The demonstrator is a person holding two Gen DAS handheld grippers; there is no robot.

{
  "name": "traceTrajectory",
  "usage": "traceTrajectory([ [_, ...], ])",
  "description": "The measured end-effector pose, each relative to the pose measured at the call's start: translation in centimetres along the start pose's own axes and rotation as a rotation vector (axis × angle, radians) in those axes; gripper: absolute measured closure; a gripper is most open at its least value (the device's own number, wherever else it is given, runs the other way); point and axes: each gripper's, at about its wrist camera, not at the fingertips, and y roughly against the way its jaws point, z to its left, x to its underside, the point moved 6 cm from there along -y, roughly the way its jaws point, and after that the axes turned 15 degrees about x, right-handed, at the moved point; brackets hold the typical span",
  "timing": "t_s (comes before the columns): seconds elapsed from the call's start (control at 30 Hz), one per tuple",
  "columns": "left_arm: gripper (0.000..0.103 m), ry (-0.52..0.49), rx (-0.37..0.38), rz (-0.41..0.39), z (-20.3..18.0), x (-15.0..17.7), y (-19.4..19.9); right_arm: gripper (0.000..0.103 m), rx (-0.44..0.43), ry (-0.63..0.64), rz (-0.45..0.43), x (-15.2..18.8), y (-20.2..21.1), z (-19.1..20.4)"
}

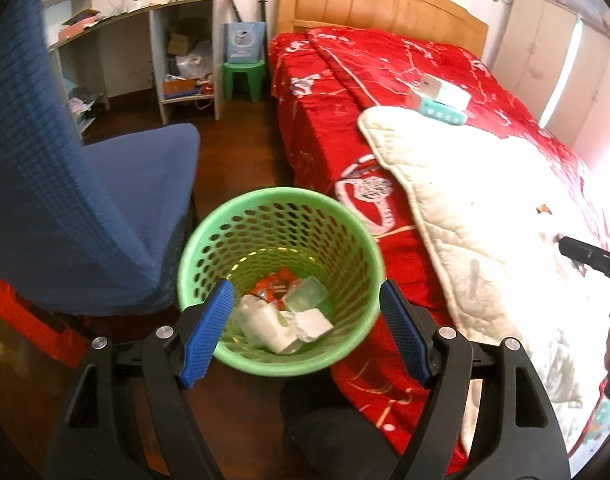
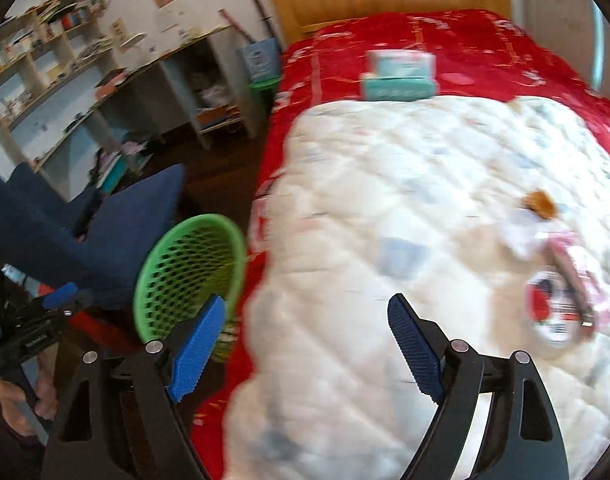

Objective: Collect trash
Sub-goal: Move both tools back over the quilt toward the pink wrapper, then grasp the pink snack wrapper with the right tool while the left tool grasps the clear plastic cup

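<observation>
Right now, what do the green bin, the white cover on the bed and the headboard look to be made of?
Green bin: moulded plastic, slightly glossy; regular punched holes in the wall.
White cover: quilted fabric, matt, probably padded cotton or synthetic; stitched diamond pattern and bound edge.
Headboard: light wood or wood veneer, smooth finish; vertical panel grooves. Solid or veneer, cannot tell.

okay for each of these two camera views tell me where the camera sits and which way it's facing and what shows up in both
Left wrist: behind the open left gripper, angled down into the green basket of trash beside the bed; the right gripper shows at the right edge.
Right wrist: behind the open, empty right gripper, angled down over the white quilt and wrappers; a hand holds the left gripper at the lower left.
Shared: basket, bed, quilt, blue chair.
</observation>
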Motion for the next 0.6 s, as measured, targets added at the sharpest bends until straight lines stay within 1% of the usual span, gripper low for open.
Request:
traceTrajectory([
  [0.13, 0.028, -0.031, 0.015, 0.015, -2.0, -0.2, -0.9, 0.022, 0.087, -0.043, -0.002, 0.3, 0.2, -5.8],
  [0.2, 0.026, -0.033, 0.028, 0.026, -2.9, -0.1, -1.5, 0.021, 0.121, -0.067, 0.001, 0.5, 0.3, -8.6],
  [0.33, 0.026, -0.044, 0.046, 0.052, -4.5, 0.0, -2.8, 0.020, 0.201, -0.105, 0.014, 0.6, -0.3, -14.7],
  [0.5, 0.024, -0.066, 0.056, 0.082, -6.6, 0.1, -4.5, 0.020, 0.278, -0.126, 0.050, 0.9, -1.8, -20.2],
  [0.6, 0.024, -0.077, 0.065, 0.093, -7.8, -0.1, -5.5, 0.020, 0.289, -0.135, 0.068, 0.8, -2.8, -22.2],
])
